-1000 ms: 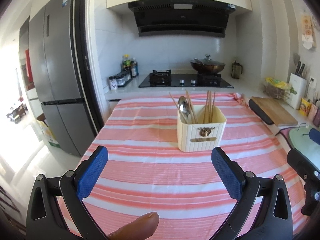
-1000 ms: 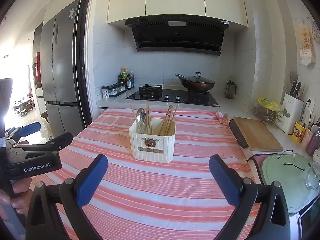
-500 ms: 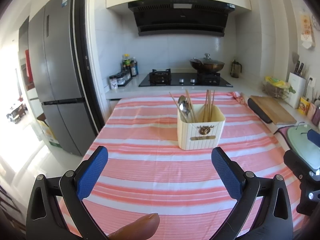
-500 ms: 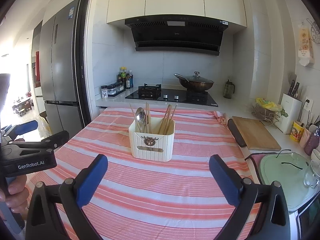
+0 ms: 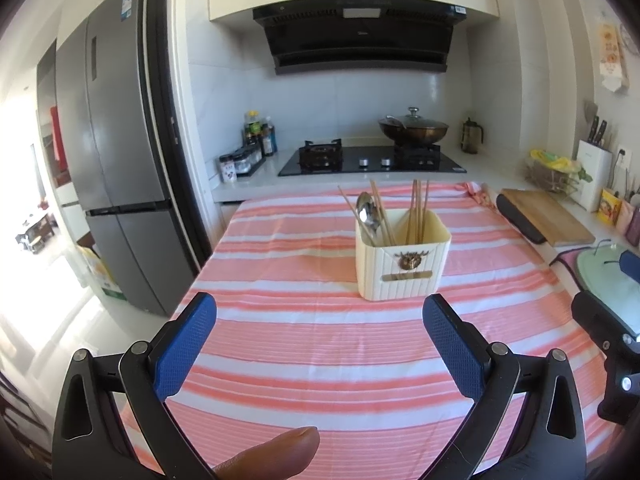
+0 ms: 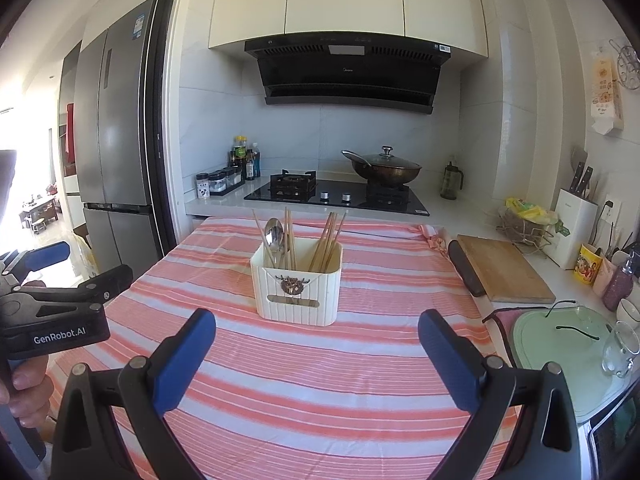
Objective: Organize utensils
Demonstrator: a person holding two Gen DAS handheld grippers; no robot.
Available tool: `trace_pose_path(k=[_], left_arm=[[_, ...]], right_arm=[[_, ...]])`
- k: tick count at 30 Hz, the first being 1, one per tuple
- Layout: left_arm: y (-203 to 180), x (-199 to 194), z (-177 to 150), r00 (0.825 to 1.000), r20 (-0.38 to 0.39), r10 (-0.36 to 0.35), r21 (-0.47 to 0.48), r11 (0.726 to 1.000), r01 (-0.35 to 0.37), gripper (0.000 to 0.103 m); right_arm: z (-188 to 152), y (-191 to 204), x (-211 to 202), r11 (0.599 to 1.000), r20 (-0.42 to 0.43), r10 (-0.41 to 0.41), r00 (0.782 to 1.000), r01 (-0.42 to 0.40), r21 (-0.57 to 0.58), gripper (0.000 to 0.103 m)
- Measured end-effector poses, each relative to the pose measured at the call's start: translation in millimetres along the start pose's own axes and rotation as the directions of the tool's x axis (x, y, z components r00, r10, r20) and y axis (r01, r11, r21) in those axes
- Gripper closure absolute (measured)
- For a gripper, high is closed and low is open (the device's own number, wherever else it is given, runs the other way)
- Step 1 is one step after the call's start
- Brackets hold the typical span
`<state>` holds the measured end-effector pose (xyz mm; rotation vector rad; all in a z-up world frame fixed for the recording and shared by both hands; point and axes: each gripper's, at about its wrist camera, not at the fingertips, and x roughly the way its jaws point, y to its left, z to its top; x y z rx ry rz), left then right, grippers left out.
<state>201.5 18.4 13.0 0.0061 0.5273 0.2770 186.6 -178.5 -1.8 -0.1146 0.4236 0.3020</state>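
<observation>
Standing at centre of the striped tabletop (image 6: 304,400): one cream utensil holder (image 6: 297,285), two compartments. Its 9 o'clock compartment holds a metal spoon (image 6: 274,236) and several chopsticks; its 3 o'clock compartment holds the other chopsticks (image 6: 329,236), leaning.

Left hand-held gripper (image 5: 320,344): released, jaws wide, nothing between them; holder ahead at 1 o'clock, well apart. Right hand-held gripper (image 6: 316,350): released, empty; holder ahead at 12 o'clock, near.

Step in hand, by judgement: everything appears already binned, with no loose utensils on the cloth, so you are probably retreating. Draw both grippers straight back and level, so you do not snag the cloth or tip the light holder.

Change since a second ago: the holder sits slightly farther off in both views; both grippers have eased back, jaws unchanged. Cutting board (image 6: 504,270) at 2 o'clock untouched.
</observation>
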Motion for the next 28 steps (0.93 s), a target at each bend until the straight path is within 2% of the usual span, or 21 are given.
trace_pose_path(k=[22,28], left_arm=[[-1.3,5.3,-3.7,1.000,-0.024,-0.017,-0.004,1.000,0.017,0.000],[1.4,5.1,-5.7,1.000,0.005,-0.029,-0.034,0.999,0.029,0.000]], right_arm=[[-2.6,3.5,4.0,1.000,-0.020,-0.001,1.000,0.001,-0.011,0.000],[-4.3,2.2,6.5,1.000,-0.027,-0.003,1.000,0.003,-0.008,0.000]])
